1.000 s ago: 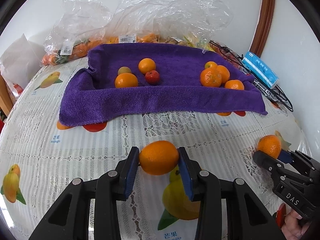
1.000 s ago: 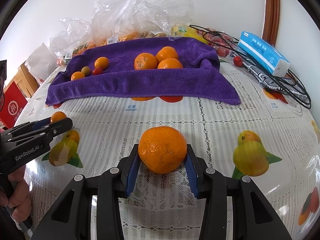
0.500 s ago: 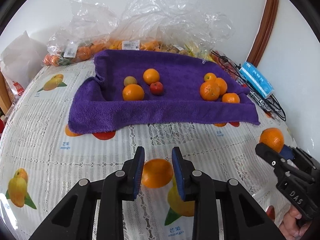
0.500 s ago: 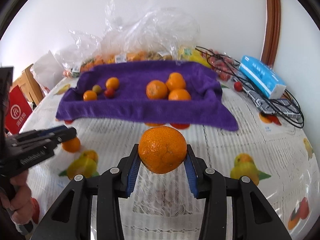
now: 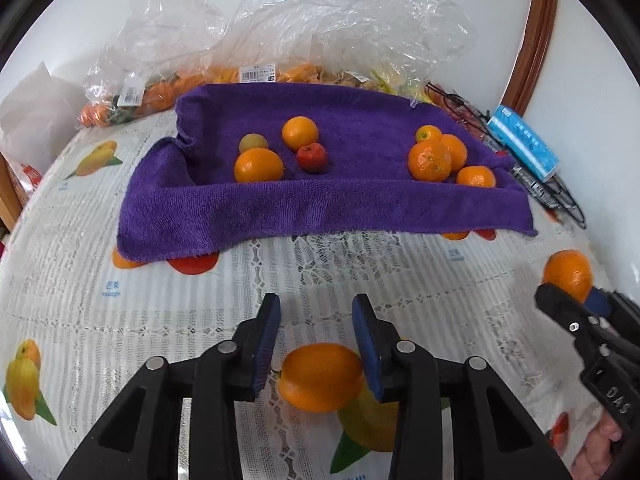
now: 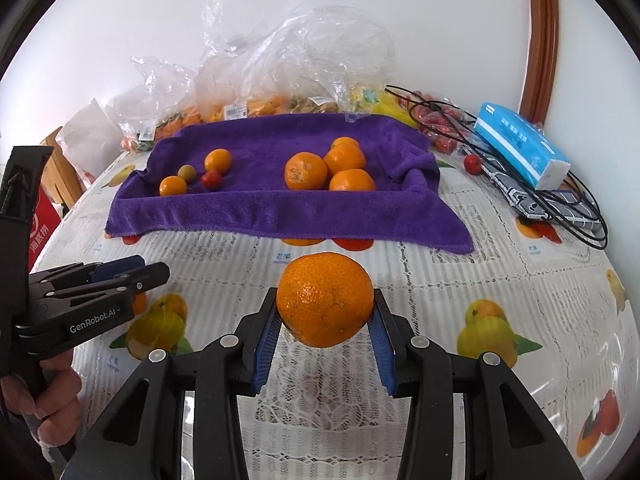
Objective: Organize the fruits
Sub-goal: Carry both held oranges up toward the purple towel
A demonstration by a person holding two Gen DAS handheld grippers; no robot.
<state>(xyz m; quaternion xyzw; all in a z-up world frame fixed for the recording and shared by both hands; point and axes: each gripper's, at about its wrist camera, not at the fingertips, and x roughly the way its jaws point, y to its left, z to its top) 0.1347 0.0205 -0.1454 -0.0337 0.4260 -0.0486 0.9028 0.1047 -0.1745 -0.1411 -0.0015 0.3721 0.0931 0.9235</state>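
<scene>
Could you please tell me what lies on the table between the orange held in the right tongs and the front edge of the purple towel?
Only bare fruit-print tablecloth lies between the held orange and the purple towel; the right wrist view shows it.

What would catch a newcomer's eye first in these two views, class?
Probably the big orange clamped in the right gripper, above the tablecloth. Behind it lies the purple towel, holding two clusters of fruit. The left gripper is opening, a smaller orange lying loose between its jaws.

Left gripper (image 5: 316,320) jaws are opening after losing the small orange (image 5: 322,376), now lying on the tablecloth (image 5: 80,300) beneath them. Right gripper (image 6: 325,312) is carrying its mandarin (image 6: 325,299) clear of the cloth.
</scene>
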